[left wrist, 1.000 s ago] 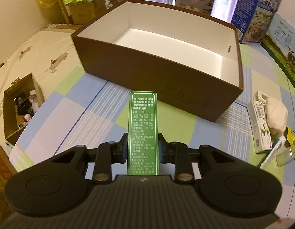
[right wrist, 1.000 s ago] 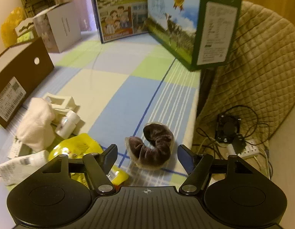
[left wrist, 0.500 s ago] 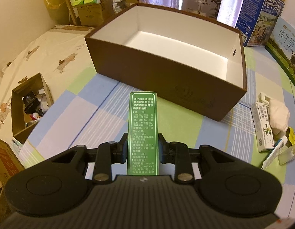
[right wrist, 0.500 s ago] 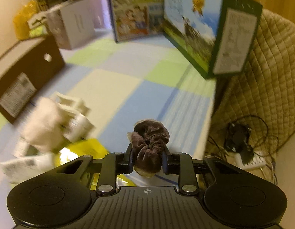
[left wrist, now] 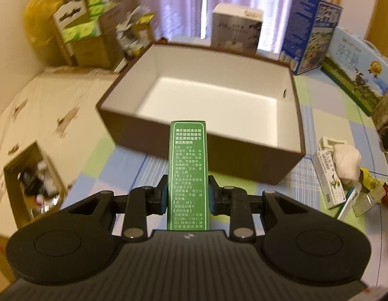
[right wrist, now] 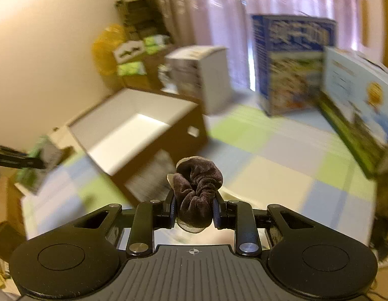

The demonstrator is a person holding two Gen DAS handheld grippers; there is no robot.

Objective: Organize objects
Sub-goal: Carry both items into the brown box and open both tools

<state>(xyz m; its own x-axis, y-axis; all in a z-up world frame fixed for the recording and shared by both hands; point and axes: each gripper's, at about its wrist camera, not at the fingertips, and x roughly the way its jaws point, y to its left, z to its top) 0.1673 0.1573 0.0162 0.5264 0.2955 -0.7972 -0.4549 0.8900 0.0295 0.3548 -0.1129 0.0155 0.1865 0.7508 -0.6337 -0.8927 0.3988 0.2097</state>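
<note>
Lifted scrunchie (right wrist: 196, 190), green carton (left wrist: 188, 173) nearer box (left wrist: 244, 160)

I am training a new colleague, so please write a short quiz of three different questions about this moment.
1. True or false: the brown box already holds several objects.
2. What does the left tool grip?
3. The right tool grips: A) a white bottle, B) a dark velvet scrunchie, C) nothing.

Key
1. False; its white inside is bare.
2. A green carton with printed text, pointing toward the box.
3. B
</note>
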